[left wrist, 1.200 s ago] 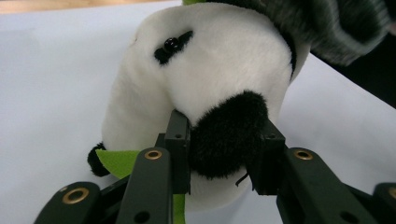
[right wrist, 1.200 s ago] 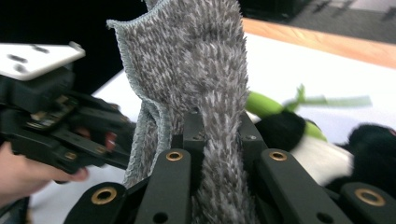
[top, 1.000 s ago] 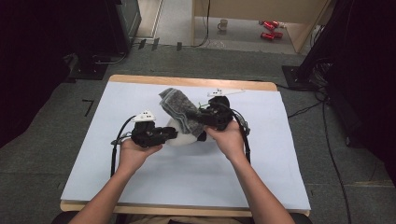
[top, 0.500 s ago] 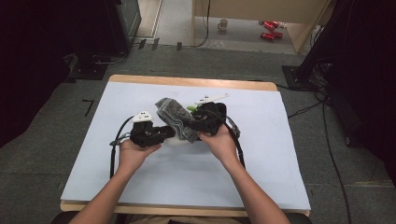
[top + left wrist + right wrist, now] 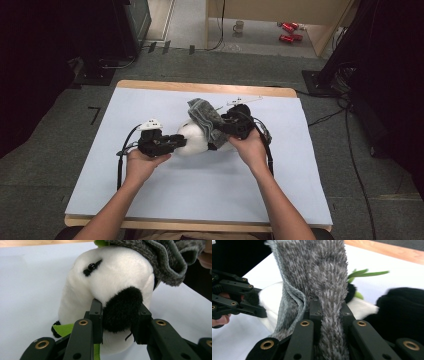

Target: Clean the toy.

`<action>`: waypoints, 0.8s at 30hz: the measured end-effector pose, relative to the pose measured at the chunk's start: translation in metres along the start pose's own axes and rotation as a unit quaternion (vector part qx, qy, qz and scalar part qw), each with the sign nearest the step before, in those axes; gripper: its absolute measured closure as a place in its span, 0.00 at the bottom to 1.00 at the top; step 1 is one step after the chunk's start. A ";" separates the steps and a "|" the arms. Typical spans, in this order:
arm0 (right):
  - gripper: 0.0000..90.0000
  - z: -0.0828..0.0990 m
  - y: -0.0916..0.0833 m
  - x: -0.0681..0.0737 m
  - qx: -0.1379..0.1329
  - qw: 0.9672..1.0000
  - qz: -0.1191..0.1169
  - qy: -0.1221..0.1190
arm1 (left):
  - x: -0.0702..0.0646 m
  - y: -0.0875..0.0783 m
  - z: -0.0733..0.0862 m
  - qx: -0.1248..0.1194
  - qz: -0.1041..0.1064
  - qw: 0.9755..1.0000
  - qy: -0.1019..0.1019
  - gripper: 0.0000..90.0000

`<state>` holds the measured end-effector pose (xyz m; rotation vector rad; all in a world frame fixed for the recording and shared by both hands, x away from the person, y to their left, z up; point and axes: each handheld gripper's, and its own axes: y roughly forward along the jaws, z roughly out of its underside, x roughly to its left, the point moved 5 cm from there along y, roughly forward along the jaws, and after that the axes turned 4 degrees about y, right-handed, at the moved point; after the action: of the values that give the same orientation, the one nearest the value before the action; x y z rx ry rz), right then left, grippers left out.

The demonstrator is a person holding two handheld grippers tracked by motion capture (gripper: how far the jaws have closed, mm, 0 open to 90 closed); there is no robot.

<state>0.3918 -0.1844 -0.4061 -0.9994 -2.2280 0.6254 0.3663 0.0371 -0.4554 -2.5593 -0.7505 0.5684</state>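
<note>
Mid-desk (image 5: pixel 150 210), on the pale blue sheet, a white plush panda (image 5: pixel 110 287) is steadied by the left gripper (image 5: pixel 120 322), jaws part open and pressing its black limb, so the grey knitted cloth (image 5: pixel 322 277), clamped in the nearly closed right gripper (image 5: pixel 329 312), can be draped over it.

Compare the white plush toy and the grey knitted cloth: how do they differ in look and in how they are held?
The plush toy is smooth, white and rounded; the knitted cloth is grey, flecked and limp.
The left gripper holds the toy by a black furry part; the right gripper pinches the cloth itself.
The toy rests on the table; the cloth drapes over the toy's top.
Both are soft.
</note>
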 end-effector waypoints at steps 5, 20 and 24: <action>0.88 -0.004 -0.012 -0.013 -0.016 1.000 0.020 0.008 | 0.004 -0.001 0.001 -0.001 0.000 1.000 -0.004 0.75; 0.89 -0.017 -0.040 -0.012 -0.056 0.998 -0.012 0.036 | 0.005 -0.001 0.001 -0.005 0.000 1.000 -0.011 0.74; 0.88 -0.022 -0.046 0.007 -0.067 0.997 -0.042 0.026 | 0.003 -0.001 0.001 -0.008 -0.002 1.000 -0.009 0.74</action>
<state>0.3810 -0.2032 -0.3596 -0.9704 -2.2763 0.4132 0.3682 0.0395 -0.4564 -2.5709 -0.7683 0.5876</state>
